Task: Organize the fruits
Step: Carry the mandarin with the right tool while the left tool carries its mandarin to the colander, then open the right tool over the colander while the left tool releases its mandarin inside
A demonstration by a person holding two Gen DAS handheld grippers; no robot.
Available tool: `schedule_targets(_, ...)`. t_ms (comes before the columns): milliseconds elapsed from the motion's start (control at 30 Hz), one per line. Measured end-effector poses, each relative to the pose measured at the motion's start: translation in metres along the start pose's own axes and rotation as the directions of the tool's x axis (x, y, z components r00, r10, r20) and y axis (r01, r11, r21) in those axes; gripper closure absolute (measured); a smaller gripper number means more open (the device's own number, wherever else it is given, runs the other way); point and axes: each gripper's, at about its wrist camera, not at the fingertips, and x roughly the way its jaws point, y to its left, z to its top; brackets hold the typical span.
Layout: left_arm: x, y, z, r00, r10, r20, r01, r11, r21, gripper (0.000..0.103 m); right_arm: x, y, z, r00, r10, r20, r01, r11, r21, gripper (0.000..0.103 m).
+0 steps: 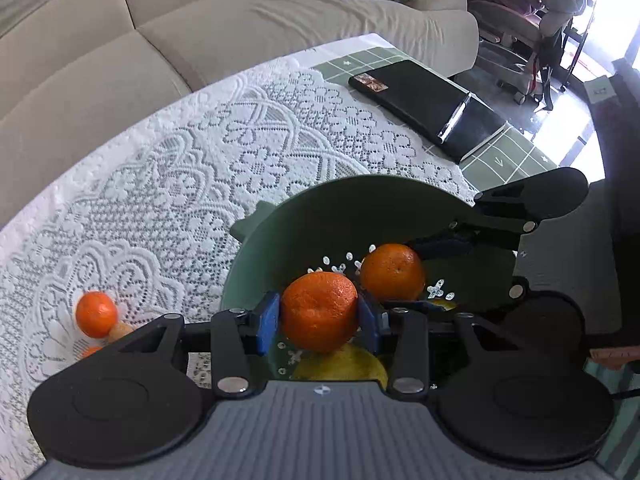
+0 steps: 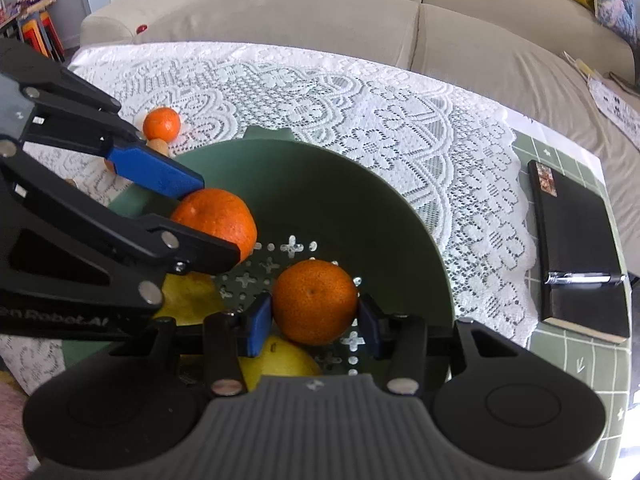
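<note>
A green perforated bowl (image 1: 304, 200) (image 2: 360, 172) stands on the lace cloth. My left gripper (image 1: 320, 322) is shut on an orange (image 1: 320, 312) and holds it over the near side of the bowl. My right gripper (image 2: 316, 320) is shut on a second orange (image 2: 316, 302), also over the bowl. In the left wrist view this second orange (image 1: 394, 272) shows just right of the first. In the right wrist view the first orange (image 2: 218, 216) is at the left. Yellow fruits (image 2: 188, 300) (image 1: 344, 364) lie in the bowl beneath both grippers, partly hidden.
A small orange (image 1: 96, 314) (image 2: 161, 123) and some smaller pale fruits lie on the lace cloth (image 1: 180, 168) left of the bowl. A black notebook (image 2: 576, 248) with a pen lies on the green grid mat at the right. A beige sofa (image 1: 200, 40) runs behind the table.
</note>
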Motion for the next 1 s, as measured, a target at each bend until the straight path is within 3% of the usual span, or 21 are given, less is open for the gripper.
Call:
schedule_targets(267,0.006,0.001,0.001,1.000,0.011,-0.008,-0.011,1.000,-0.001,0.054,0.000,0.001,-0.001,1.000,-0.012,-0.010,0.012,1.000,-0.015,0.058)
schedule_targets(433,0.003,0.001,0.000,1.000,0.015,0.000,-0.015,1.000,0.004,0.047,-0.002,-0.001,0.000,1.000,-0.005,-0.015,0.005,1.000,0.002,0.058)
schedule_targets(500,-0.001,0.001,-0.001,1.000,0.012,0.008,-0.012,1.000,0.009,0.043,-0.005,-0.001,0.000,1.000,-0.011,-0.009,0.011,1.000,0.006,0.050)
schedule_targets(633,-0.013,0.000,-0.002,0.999,0.025,0.032,-0.025,1.000,0.008,0.043,-0.014,-0.001,0.003,1.000,-0.025,0.009,0.025,1.000,0.013,0.049)
schedule_targets(700,-0.021,0.001,-0.002,0.998,0.037,0.048,-0.037,0.999,-0.001,0.042,-0.020,0.001,0.005,0.999,-0.040,0.019,0.040,0.999,0.020,0.042)
schedule_targets(1000,-0.066,0.024,-0.018,0.987,0.121,0.103,-0.110,0.988,-0.113,0.042,-0.051,0.022,0.015,0.994,-0.058,0.090,0.053,0.997,0.058,0.033)
